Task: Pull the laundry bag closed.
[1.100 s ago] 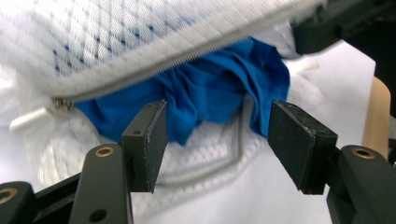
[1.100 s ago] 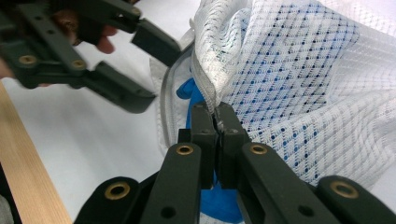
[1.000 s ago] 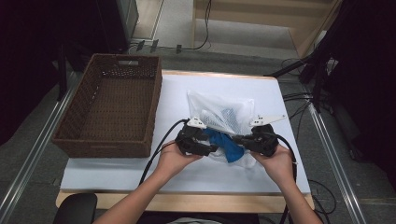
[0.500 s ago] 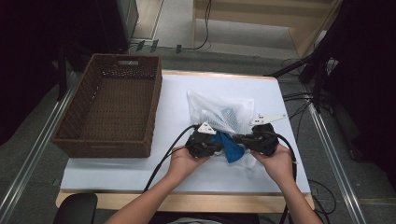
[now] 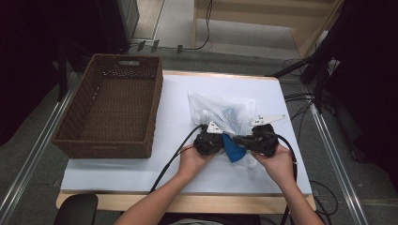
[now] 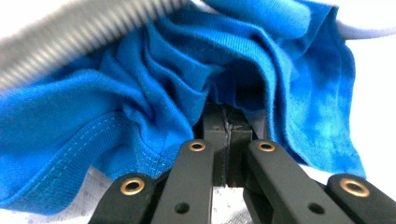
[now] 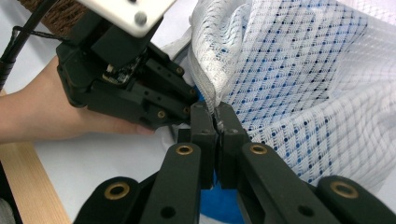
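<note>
While the left gripper [image 5: 224, 140] pinches bunched blue knit cloth [image 6: 140, 98] in just-closed jaws, the right gripper [image 7: 215, 122] clamps the white mesh bag's [image 7: 299, 79] hem.

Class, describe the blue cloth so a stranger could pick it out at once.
Start at the white-topped table and go right of the brown wicker basket to the white mesh bag. At the bag's near edge, bunched bright blue fabric pokes out: the only blue thing among white.
</note>
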Motion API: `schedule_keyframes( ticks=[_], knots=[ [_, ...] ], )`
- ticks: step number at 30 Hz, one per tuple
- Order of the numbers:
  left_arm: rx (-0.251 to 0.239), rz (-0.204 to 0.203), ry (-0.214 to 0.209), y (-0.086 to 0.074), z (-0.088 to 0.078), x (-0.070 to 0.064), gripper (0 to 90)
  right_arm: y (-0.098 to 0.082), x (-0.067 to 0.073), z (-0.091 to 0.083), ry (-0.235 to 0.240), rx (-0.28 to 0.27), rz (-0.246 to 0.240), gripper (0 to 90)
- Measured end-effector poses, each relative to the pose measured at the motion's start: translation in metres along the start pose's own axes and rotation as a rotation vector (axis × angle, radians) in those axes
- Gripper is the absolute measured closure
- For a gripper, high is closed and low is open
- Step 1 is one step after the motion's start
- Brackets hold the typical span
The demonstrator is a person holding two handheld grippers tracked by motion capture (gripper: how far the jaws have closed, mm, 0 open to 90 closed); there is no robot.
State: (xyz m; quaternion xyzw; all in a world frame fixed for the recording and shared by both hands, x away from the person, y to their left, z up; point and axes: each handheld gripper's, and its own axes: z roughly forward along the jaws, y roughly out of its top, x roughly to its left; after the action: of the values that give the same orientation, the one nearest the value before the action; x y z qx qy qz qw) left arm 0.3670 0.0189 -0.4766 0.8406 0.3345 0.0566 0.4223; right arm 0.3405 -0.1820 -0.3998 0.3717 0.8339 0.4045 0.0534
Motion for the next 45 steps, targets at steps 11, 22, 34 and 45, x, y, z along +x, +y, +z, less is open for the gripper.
schedule_keyframes(
  ticks=[11,22,34,45],
  knots=[
    [-0.105,-0.002,0.029,0.028,-0.004,-0.001,90.0,0.002,0.004,-0.002,0.013,-0.012,-0.004,89.7],
    [-0.044,0.029,0.050,0.036,0.017,0.006,90.0,0.000,-0.001,-0.003,0.016,-0.013,0.027,89.7],
    [-0.078,-0.035,0.096,0.038,0.017,0.019,90.0,-0.002,-0.003,-0.001,0.016,0.003,0.043,89.9],
    [-0.017,-0.056,0.001,0.041,0.012,0.022,87.2,-0.002,-0.009,0.000,0.001,0.002,0.053,89.8]
  ],
)
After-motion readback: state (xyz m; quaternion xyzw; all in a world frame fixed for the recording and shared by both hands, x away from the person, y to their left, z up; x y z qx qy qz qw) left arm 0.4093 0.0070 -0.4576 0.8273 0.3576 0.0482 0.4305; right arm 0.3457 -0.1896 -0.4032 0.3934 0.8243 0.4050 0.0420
